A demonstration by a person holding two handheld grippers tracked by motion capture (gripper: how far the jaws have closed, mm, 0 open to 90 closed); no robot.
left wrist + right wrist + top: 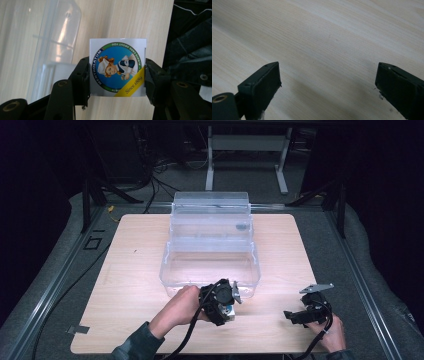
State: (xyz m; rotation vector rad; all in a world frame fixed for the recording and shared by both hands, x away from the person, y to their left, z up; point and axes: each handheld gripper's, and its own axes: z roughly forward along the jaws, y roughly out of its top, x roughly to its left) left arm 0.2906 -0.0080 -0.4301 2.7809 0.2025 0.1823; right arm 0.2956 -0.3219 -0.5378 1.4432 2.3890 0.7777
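A small white Mentholatum box point(117, 67) with a round blue label is clamped between the jaws of my left gripper point(117, 75), just above the wooden table. In the high view that left gripper point(223, 302) sits at the front wall of a clear plastic tiered organizer point(210, 245), and the box point(228, 310) shows as a small white-blue patch under it. My right gripper point(295, 316) rests near the table's front right, jaws pointing left. In its own view the right gripper point(328, 82) stands open over bare wood, nothing between its jaws.
The clear organizer's rounded wall point(45, 45) stands close on the left in the left gripper view. The wooden table point(135, 285) sits on grey carpet, with metal table legs point(247, 155) and cables behind it. A dark sleeve point(192, 50) shows right of the box.
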